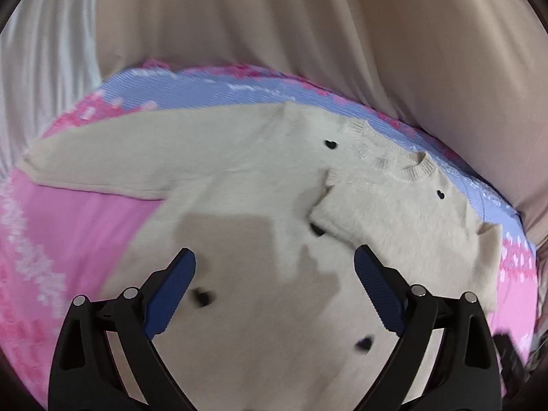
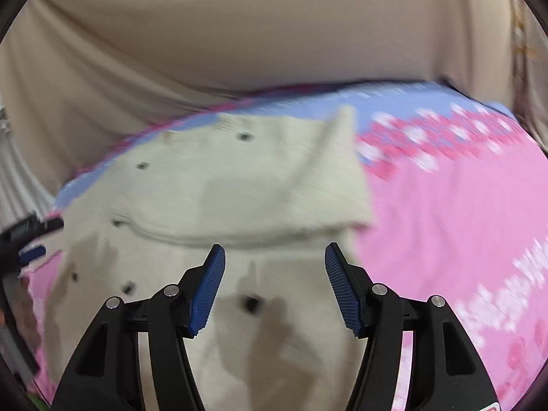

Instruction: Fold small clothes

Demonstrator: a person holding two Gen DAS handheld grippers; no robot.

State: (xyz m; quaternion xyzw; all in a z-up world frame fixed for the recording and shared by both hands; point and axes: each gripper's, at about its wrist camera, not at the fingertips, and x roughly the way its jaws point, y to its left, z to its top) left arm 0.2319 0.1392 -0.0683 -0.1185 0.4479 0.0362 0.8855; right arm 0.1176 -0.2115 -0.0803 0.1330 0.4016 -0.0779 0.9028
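A small cream fuzzy sweater [image 1: 239, 185] with little black hearts lies flat on a pink and lilac blanket [image 1: 68, 226]. In the left wrist view its left sleeve [image 1: 102, 161] stretches out to the left, and the right sleeve [image 1: 387, 212] is folded in across the chest. My left gripper [image 1: 274, 270] is open and empty, above the sweater's body. In the right wrist view the sweater [image 2: 219, 185] shows with the folded sleeve [image 2: 308, 202] lying across it. My right gripper [image 2: 275, 267] is open and empty, just above the sweater below that fold.
Beige draped cloth [image 1: 274, 17] hangs behind the blanket in both views. The pink blanket [image 2: 445, 226] spreads to the right of the sweater. The left gripper shows at the left edge of the right wrist view [image 2: 27, 239].
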